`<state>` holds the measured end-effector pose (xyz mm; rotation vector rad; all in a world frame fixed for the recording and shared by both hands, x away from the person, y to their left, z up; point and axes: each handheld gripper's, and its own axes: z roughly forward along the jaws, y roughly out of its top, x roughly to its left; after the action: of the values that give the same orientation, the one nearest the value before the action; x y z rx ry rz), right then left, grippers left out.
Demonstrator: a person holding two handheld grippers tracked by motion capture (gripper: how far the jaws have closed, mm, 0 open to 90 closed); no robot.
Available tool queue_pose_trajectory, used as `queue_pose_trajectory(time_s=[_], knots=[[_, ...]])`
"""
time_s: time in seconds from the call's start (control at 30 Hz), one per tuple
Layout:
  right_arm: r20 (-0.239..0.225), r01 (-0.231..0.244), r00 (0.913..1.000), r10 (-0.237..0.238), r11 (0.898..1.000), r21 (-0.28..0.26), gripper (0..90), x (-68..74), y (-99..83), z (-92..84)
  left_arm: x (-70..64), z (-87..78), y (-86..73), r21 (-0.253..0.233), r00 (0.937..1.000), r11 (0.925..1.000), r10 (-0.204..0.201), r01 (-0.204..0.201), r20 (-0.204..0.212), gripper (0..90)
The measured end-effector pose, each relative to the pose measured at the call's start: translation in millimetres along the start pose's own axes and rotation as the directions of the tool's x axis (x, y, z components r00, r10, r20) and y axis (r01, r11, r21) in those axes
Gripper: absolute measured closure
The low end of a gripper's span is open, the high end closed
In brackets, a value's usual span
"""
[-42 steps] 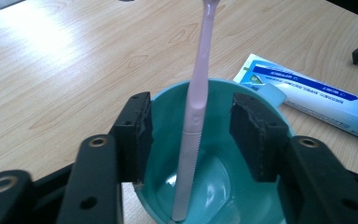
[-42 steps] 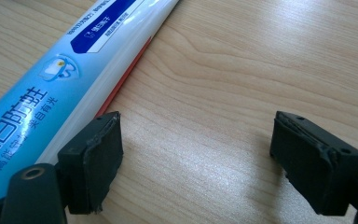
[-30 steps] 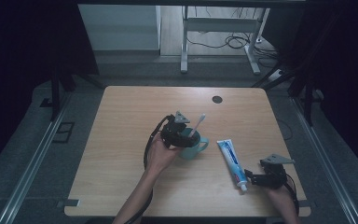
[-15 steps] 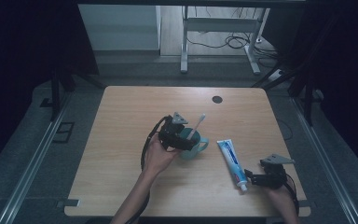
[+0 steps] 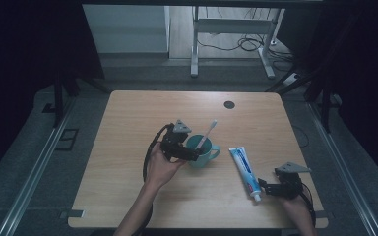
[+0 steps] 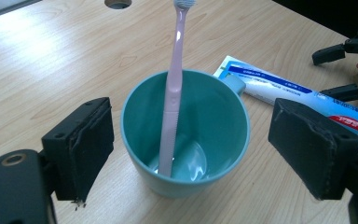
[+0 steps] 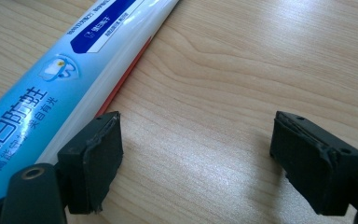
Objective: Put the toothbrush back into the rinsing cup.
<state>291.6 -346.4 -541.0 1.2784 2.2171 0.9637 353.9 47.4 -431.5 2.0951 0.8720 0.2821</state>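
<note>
Teal cup (image 5: 202, 151) stands upright near the middle of the worktop (image 5: 128, 123) in the high view, a pink toothbrush (image 5: 206, 134) leaning in it, head up. The left tool (image 5: 189, 153) sits just beside the cup on its left; the toothpaste tube (image 5: 243, 169) lies flat to the right, apart from the cup, with the right tool (image 5: 265, 188) at its cap end.

From the left gripper view, the cup (image 6: 186, 135) sits between the left tool's (image 6: 205, 149) jaws, which have just been opening and now stand wide, pads clear of the rim on both sides. The toothbrush (image 6: 172, 102) rests with its handle on the cup's bottom.

From the right gripper view, the right tool (image 7: 196, 154) is also wide open, holding nothing; the tube (image 7: 51, 88) lies just outside its left-hand jaw.

I judge the brush-in-cup step done and the cup released. The toothpaste looks untouched, so picking it up seems to be what remains.
</note>
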Motion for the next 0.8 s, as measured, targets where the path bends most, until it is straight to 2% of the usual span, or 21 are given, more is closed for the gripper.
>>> queue_pose_trajectory(time_s=[0.4, 0.8], knots=[[-0.001, -0.001, 1.0000, 0.001, 1.000, 0.001, 16.9, 0.1, 0.0, 0.0, 4.8, -14.0, -10.7, -0.010, 0.9999, 0.9999, -0.012, 0.012, 0.001, 13.5], [0.000, 0.002, 1.0000, -0.002, 1.000, -0.001, 16.9, -0.1, 0.0, 0.1, 10.0, -29.4, -25.6, -0.020, 0.9997, 0.9997, -0.012, 0.011, -0.023, 13.4]])
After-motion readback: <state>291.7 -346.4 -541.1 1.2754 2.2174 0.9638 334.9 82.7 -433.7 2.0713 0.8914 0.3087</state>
